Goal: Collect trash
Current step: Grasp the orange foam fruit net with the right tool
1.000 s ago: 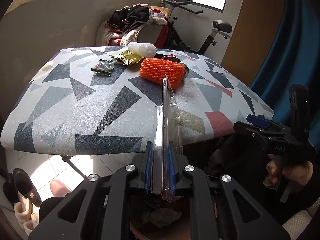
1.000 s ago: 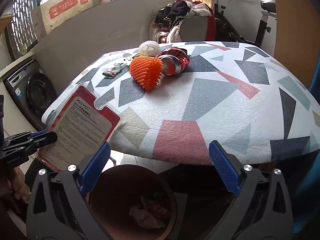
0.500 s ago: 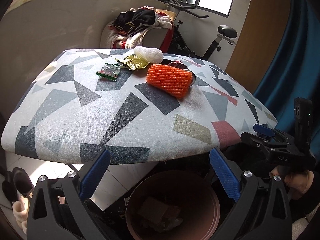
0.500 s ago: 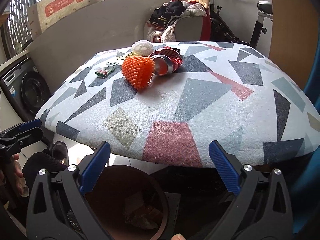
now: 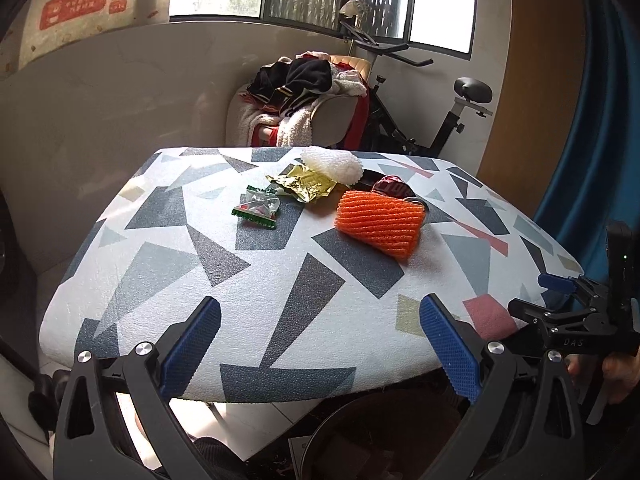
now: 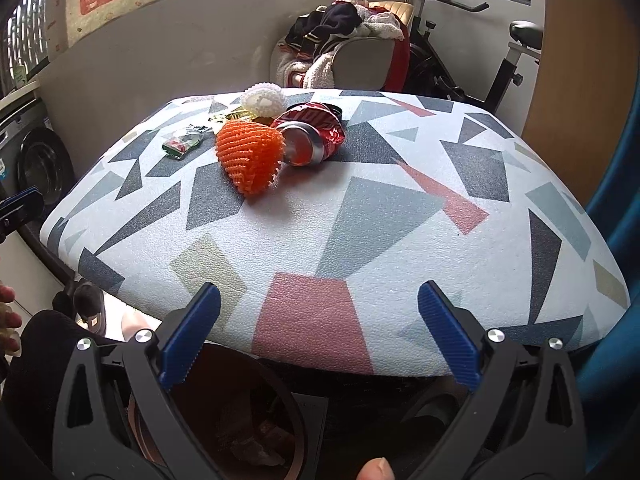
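White, grey and pink shapes cover the big table (image 5: 256, 288), and all the trash sits near its far side. Under the near edge of the table stands a brown bin (image 6: 216, 412) with some scraps in it. The biggest piece on the table is the orange foam net (image 5: 380, 222), near the middle and a bit to the right. It looks soft, light and squashy, so pinching it across the middle should work. Touching the far side of the orange net is a crushed red can (image 6: 316, 136). It looks light but hard and smooth, so it could slip; grabbing a bent side may be best. Behind both lies a white foam net (image 5: 332, 165), also soft. Just beside it is a gold wrapper (image 5: 302, 186), thin and crinkly. Left of the orange net is a small green and red wrapper (image 5: 257, 210), flat and hard to pick up. The left gripper (image 5: 320, 344) is spread wide and holds nothing. The right gripper (image 6: 318, 340) is spread wide too, also holding nothing, at the near edge of the table.
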The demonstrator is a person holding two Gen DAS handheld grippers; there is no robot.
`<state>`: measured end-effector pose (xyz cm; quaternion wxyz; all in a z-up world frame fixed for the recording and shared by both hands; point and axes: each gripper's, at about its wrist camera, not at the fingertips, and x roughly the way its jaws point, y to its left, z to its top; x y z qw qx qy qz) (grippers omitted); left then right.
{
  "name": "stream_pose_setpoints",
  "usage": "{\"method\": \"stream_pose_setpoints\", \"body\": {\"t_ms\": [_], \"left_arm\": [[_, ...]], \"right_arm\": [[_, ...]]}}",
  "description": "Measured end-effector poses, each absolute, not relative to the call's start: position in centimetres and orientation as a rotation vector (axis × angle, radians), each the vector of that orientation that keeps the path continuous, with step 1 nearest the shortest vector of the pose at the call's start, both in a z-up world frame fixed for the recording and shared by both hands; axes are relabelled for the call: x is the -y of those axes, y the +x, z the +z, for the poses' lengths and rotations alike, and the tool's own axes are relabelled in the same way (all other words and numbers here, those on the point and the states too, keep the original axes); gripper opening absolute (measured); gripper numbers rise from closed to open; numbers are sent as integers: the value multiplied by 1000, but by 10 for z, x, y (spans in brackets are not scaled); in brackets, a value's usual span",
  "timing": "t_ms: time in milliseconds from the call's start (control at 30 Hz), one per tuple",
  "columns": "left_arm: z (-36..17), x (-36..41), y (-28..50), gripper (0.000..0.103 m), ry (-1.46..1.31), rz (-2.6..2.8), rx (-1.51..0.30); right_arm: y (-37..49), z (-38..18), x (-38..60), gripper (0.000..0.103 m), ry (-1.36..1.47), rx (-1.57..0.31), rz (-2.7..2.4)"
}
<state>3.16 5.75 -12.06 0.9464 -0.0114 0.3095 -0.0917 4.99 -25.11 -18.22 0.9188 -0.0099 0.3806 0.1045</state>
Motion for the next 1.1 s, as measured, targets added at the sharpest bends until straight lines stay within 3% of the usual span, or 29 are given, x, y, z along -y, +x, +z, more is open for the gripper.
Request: {"method": "stream_pose_setpoints", "body": {"t_ms": [600, 1100], "left_arm": [[-114, -87, 68, 97, -26, -165, -595], [-150, -111, 112, 97, -85, -103, -697]], "right_arm": [[98, -187, 243, 97, -37, -831, 254], [174, -160, 195, 97, -119, -690, 385]]}}
